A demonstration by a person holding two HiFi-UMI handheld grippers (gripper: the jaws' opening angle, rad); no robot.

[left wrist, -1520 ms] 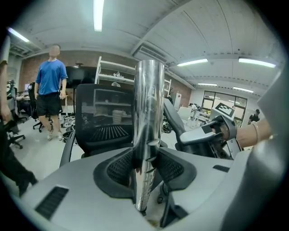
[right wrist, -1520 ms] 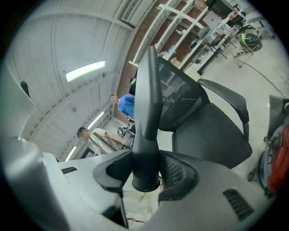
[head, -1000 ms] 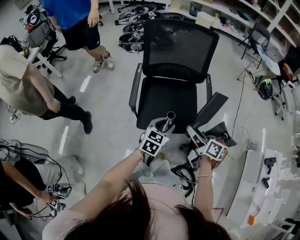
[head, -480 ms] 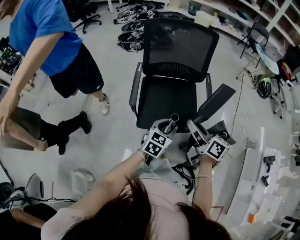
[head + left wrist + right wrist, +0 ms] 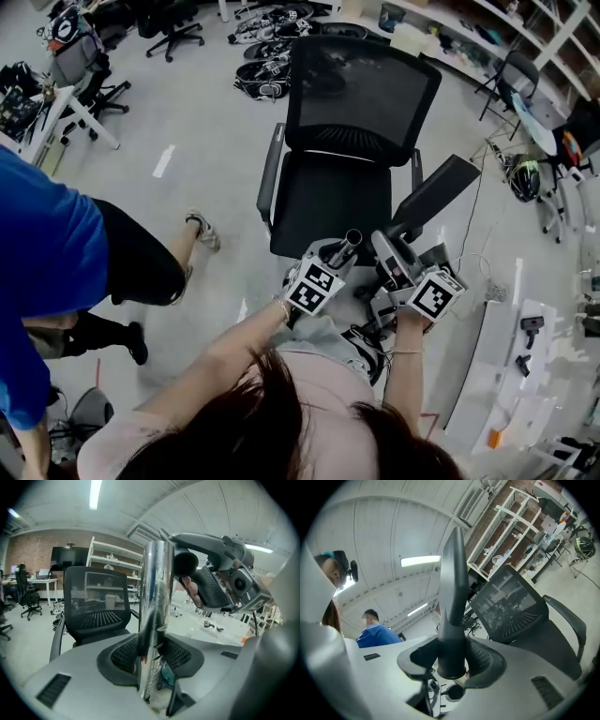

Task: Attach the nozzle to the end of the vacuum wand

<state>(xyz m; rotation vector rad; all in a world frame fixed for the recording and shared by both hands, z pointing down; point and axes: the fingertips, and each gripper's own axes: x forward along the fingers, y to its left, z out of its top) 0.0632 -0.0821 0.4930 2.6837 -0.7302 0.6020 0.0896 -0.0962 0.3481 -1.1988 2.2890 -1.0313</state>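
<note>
In the head view my left gripper (image 5: pixel 330 257) is shut on a chrome vacuum wand (image 5: pixel 345 246), whose open end sticks out toward the chair. The left gripper view shows the wand (image 5: pixel 157 616) standing upright between the pads of my left gripper (image 5: pixel 152 660). My right gripper (image 5: pixel 394 255) is shut on the thick end of a dark grey tapered nozzle (image 5: pixel 436 195). In the right gripper view the nozzle (image 5: pixel 453 611) points away from my right gripper (image 5: pixel 452 663). Wand and nozzle are side by side, apart. The right gripper (image 5: pixel 220 581) hangs right of the wand's top.
A black mesh office chair (image 5: pixel 352 141) stands just ahead. A person in blue (image 5: pixel 56 281) is close on the left. Cables and vacuum parts (image 5: pixel 375 328) lie on the floor by my legs. A white bench (image 5: pixel 511 366) with small tools runs along the right.
My right gripper has lifted, and the nozzle's tip has swung up and to the right. The person in blue has walked from the far left to close beside me. The left gripper has kept still.
</note>
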